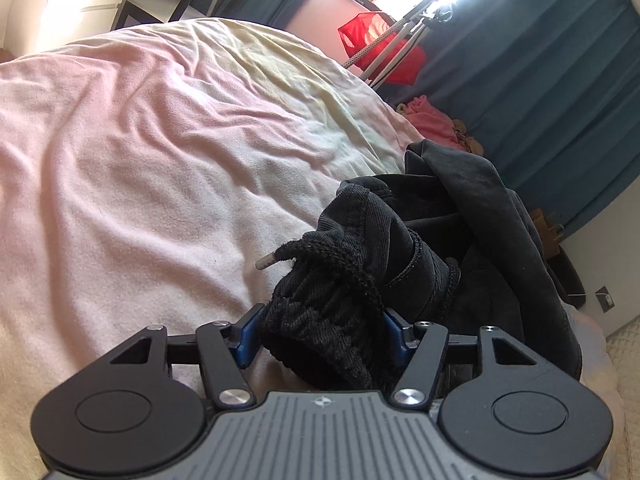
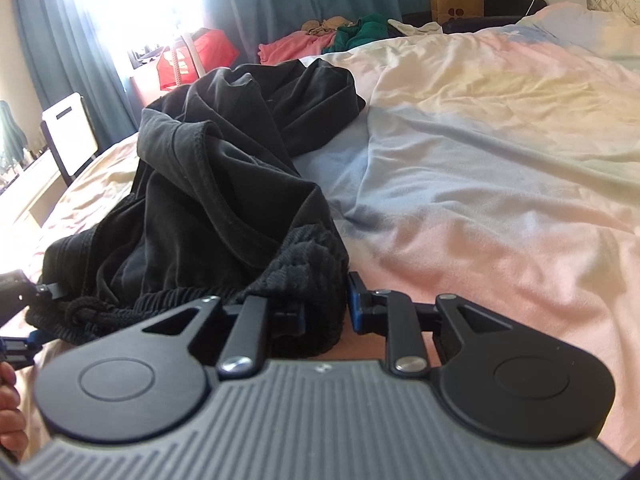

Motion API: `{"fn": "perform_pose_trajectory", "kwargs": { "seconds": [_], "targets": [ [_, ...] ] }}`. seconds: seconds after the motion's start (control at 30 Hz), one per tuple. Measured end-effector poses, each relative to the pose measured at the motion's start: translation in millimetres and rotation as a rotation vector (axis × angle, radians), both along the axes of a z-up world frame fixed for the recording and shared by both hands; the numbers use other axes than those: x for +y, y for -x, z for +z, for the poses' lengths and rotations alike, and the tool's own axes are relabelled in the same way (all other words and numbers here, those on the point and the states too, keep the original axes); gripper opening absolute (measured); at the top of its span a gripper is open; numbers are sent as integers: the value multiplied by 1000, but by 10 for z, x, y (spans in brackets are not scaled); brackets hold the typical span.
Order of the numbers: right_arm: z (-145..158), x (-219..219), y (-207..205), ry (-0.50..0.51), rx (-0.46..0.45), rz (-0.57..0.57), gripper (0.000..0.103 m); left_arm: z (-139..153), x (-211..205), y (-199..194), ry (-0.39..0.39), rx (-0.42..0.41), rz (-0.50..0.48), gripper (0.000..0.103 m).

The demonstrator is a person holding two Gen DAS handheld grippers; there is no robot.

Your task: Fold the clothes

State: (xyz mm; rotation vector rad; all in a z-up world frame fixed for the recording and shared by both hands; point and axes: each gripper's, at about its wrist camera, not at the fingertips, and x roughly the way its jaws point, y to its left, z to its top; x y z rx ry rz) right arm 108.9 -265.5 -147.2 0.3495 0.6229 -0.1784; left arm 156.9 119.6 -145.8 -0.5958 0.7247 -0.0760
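A crumpled black garment (image 1: 460, 216) (image 2: 224, 152) lies in a heap on the pastel bed sheet (image 1: 160, 160) (image 2: 480, 140). Its ribbed waistband and a black drawstring with a metal tip (image 1: 266, 262) point toward me. My left gripper (image 1: 322, 334) has a thick bunch of the waistband filling the gap between its blue pads, which press on it. My right gripper (image 2: 326, 312) pinches another stretch of the same waistband. In the right wrist view the left gripper (image 2: 24, 320) shows at the left edge, at the band's other end, with a hand (image 2: 8, 400) below it.
Pink clothes (image 2: 296, 46) and green clothes (image 2: 360, 32) lie at the bed's far side. A red fabric item (image 1: 380, 52) and a stand sit by the blue curtains (image 1: 540, 80). A paper bag (image 2: 456, 4) stands in the back, with a pillow (image 2: 580, 28) at the far right.
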Motion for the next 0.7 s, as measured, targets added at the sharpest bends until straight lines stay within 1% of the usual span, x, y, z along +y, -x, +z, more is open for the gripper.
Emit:
{"fn": "perform_pose_trajectory", "kwargs": {
  "seconds": [0.03, 0.1, 0.13, 0.17, 0.23, 0.27, 0.4, 0.47, 0.53, 0.6, 0.7],
  "targets": [
    [-2, -4, 0, -4, -1, 2, 18, -10, -1, -17, -6, -6, 8, 55],
    [5, 80, 22, 37, -8, 25, 14, -10, -21, -40, -15, -19, 21, 49],
    [9, 126, 33, 60, -12, 37, 13, 7, -41, -48, -34, -33, 18, 42],
    [16, 154, 49, 60, -16, 51, 12, 33, -56, -53, -51, -50, 17, 33],
    [35, 203, 86, 42, -29, 85, 11, 118, -43, -71, -52, -78, 27, 23],
    [48, 225, 107, 25, -38, 105, 11, 172, -17, -82, -40, -93, 37, 22],
    [179, 358, 249, -146, -121, 211, 11, 523, 124, -209, -32, -168, 80, 19],
    [279, 537, 274, -173, -146, 272, 11, 726, 246, -326, -36, -199, 100, 18],
    [370, 793, 257, -196, -175, 339, 12, 924, 432, -499, -39, -214, 121, 18],
    [411, 1097, 177, -244, -195, 391, 12, 1128, 636, -700, -66, -230, 133, 18],
    [461, 1631, 28, -303, -227, 471, 12, 1463, 958, -1064, -162, -250, 116, 17]
  ]
}}
